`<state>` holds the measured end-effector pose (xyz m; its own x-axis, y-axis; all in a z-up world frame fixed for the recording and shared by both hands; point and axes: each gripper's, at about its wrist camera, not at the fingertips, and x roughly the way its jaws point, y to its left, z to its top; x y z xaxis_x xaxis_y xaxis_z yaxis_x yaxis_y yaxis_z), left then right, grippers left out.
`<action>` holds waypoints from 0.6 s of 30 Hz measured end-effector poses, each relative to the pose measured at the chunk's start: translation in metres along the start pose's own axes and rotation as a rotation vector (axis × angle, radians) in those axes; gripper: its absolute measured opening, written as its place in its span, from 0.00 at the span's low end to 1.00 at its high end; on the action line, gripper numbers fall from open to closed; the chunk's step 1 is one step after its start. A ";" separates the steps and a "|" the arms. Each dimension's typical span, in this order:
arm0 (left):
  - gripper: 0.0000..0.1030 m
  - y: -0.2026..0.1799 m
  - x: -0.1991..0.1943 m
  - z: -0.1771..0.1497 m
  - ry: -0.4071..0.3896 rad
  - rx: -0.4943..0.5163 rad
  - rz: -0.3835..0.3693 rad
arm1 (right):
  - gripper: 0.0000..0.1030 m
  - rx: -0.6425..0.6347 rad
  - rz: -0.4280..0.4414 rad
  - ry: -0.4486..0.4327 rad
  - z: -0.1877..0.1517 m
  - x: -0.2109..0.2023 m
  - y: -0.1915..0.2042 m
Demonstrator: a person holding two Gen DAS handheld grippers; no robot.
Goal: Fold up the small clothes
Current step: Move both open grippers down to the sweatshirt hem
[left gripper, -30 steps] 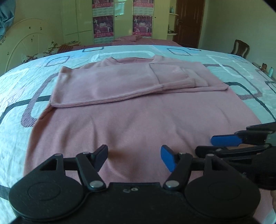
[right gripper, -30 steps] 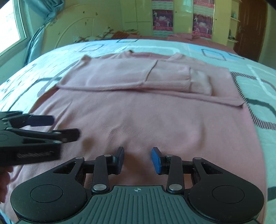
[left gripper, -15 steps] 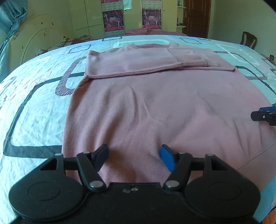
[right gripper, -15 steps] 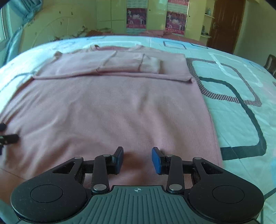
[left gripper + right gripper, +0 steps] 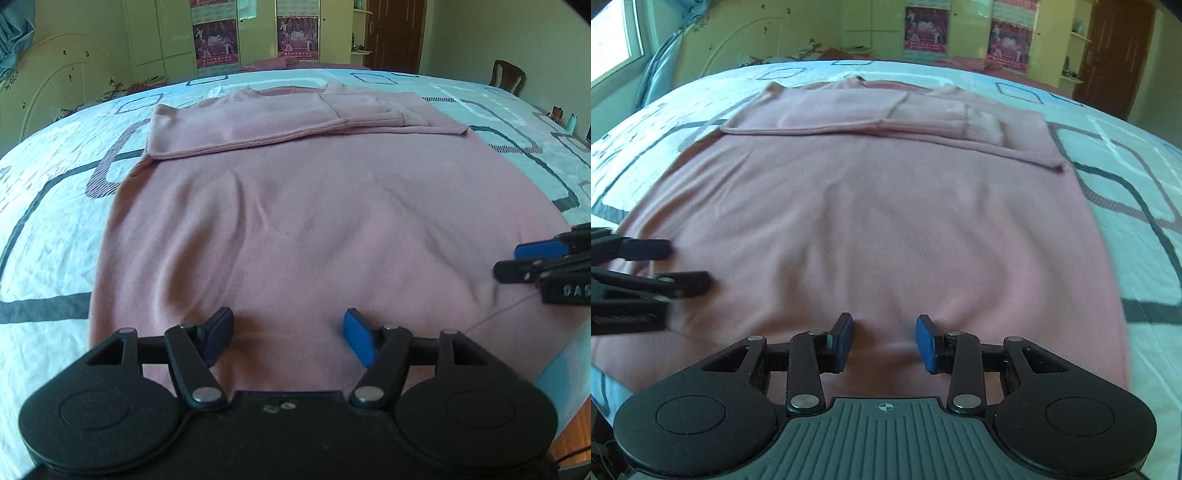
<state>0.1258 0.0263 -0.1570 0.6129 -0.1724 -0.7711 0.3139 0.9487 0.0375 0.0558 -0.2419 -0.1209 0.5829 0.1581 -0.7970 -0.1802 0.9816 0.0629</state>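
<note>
Both tools [image 5: 289,336] [image 5: 884,342] over pink garment's [image 5: 314,229] near hem

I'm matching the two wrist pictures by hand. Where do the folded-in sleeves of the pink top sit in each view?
Left wrist: the folded sleeves lie across the far end of the pink top, upper centre.
Right wrist: the folded sleeves again lie at the far end, upper centre.
Shared landmark: the brown door, top right in both.
</note>
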 end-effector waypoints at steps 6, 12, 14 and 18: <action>0.64 0.020 -0.018 -0.015 0.008 -0.012 0.020 | 0.35 0.044 -0.071 -0.002 -0.016 -0.019 -0.025; 0.66 0.032 -0.035 -0.027 0.018 -0.049 0.050 | 0.36 0.118 -0.114 0.006 -0.031 -0.035 -0.052; 0.65 0.036 -0.042 -0.030 0.009 -0.060 0.057 | 0.36 0.136 -0.118 0.005 -0.031 -0.041 -0.058; 0.67 0.038 -0.042 -0.034 0.006 -0.056 0.062 | 0.36 0.152 -0.184 0.005 -0.039 -0.047 -0.066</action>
<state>0.0876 0.0788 -0.1452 0.6254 -0.1109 -0.7724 0.2337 0.9710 0.0499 0.0091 -0.3187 -0.1113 0.5912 -0.0254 -0.8061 0.0503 0.9987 0.0055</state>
